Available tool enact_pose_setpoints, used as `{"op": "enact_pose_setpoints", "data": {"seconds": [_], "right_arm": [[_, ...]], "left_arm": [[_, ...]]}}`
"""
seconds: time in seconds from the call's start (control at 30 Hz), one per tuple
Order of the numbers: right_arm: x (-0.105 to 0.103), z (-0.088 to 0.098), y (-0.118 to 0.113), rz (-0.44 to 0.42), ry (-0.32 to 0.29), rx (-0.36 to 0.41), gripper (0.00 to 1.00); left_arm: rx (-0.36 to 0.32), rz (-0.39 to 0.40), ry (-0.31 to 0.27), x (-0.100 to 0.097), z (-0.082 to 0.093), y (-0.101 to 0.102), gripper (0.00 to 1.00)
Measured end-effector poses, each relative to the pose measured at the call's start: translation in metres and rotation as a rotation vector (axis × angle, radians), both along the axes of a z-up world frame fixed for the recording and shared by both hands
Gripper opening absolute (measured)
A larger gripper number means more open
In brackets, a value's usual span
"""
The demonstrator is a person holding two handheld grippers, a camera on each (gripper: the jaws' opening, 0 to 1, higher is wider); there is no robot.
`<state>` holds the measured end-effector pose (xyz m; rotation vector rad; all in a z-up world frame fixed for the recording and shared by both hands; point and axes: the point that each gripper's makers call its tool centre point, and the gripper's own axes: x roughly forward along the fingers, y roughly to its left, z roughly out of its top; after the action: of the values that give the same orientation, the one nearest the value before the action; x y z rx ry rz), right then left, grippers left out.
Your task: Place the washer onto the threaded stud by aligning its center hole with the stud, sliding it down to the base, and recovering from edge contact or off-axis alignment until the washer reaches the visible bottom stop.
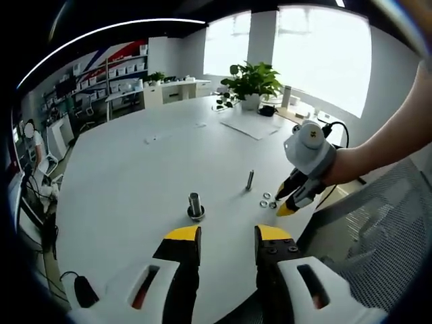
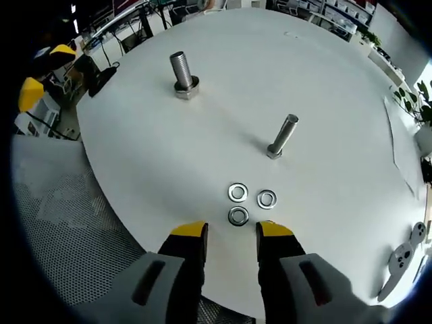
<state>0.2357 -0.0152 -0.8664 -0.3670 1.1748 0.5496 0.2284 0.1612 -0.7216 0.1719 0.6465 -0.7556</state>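
Washers (image 1: 268,200) are lying on the white desk (image 1: 135,175) in the left gripper view, just beside the tips of the right gripper (image 1: 283,202), whose jaw state I cannot tell there, while the left gripper (image 1: 227,236) is hanging empty with jaws apart near the wide stud (image 1: 195,206), a thinner stud (image 1: 250,180) standing beyond. In the right gripper view, three washers (image 2: 237,192) are sitting clustered just ahead of the right gripper (image 2: 231,233), its jaws standing apart and empty, with the thinner stud (image 2: 282,137) leaning behind them and the wide stud (image 2: 182,74) well apart.

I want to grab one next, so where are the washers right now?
In the right gripper view, three washers lie flat on the white table, clustered just ahead of the right tool, with the thinner stud beyond them.
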Motion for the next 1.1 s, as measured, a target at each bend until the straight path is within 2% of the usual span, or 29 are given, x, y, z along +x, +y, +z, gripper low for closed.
{"op": "enact_pose_setpoints", "data": {"seconds": [0.3, 0.6, 1.1], "right_arm": [[0.001, -0.002, 0.002, 0.029, 0.002, -0.020, 0.31], [0.004, -0.002, 0.002, 0.024, 0.014, -0.028, 0.31], [0.004, -0.002, 0.003, 0.029, 0.024, -0.036, 0.31]], "left_arm": [[0.013, -0.016, 0.018, -0.004, -0.005, -0.002, 0.31], [0.069, -0.016, 0.125, -0.015, -0.029, 0.004, 0.31], [0.077, -0.012, 0.139, -0.016, -0.031, 0.007, 0.31]]}}
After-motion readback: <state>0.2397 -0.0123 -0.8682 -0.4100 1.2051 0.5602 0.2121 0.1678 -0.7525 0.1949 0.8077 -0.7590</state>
